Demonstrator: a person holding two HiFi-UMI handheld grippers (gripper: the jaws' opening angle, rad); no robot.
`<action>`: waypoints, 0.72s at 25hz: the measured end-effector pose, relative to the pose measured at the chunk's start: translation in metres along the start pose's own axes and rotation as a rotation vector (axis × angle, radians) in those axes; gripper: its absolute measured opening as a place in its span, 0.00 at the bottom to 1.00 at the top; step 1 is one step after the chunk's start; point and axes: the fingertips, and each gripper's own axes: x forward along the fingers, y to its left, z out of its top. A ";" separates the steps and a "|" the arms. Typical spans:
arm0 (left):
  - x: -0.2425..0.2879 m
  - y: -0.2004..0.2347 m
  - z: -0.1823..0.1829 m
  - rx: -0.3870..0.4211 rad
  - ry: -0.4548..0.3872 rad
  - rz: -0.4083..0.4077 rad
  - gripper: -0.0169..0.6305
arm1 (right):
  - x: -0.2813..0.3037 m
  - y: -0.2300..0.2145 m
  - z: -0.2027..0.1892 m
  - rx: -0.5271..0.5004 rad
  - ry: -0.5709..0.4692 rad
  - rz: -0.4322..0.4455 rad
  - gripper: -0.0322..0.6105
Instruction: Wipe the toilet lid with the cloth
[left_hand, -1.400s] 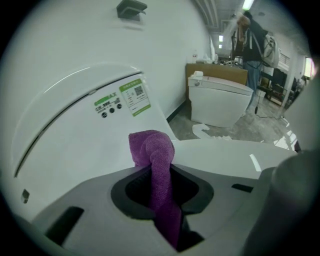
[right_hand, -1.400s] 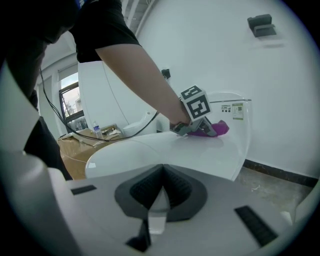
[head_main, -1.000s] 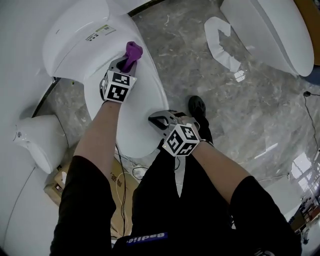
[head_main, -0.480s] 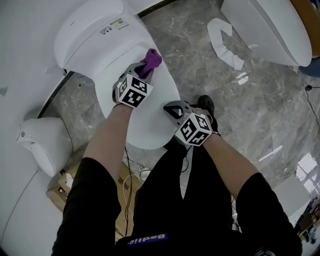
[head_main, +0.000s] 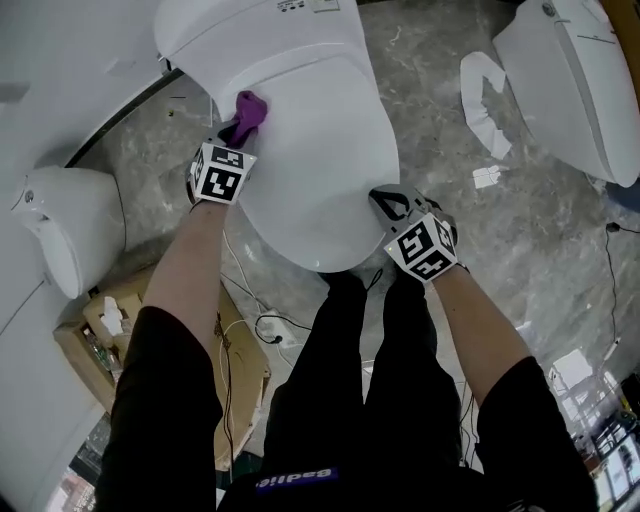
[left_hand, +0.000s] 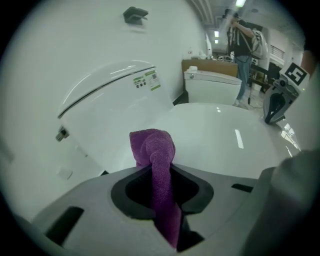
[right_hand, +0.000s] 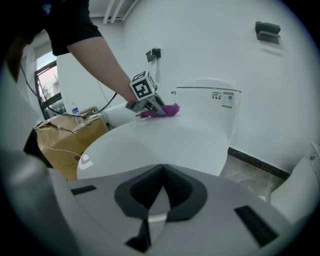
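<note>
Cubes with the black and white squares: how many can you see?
2. One cube rides on the left gripper, which pinches the purple cloth at the back left of the toilet lid. The other cube is on the right gripper, by the lid's front right edge. None seem hidden.

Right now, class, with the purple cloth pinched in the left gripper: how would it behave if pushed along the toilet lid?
Probably floppy: the purple cloth bunches and folds beyond the left gripper, shut on it. Likely light, since one pinch holds the whole wad. It should slide easily; the toilet lid looks smooth and glossy.
</note>
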 end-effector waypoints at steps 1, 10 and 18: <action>-0.004 0.003 -0.009 -0.033 0.009 0.020 0.15 | 0.000 0.001 -0.001 0.004 0.000 0.009 0.09; -0.004 -0.044 0.006 -0.111 0.000 0.089 0.15 | 0.007 0.005 -0.011 -0.013 -0.034 0.092 0.09; 0.031 -0.158 0.092 0.059 -0.033 -0.082 0.15 | 0.014 0.010 -0.018 -0.040 -0.055 0.148 0.09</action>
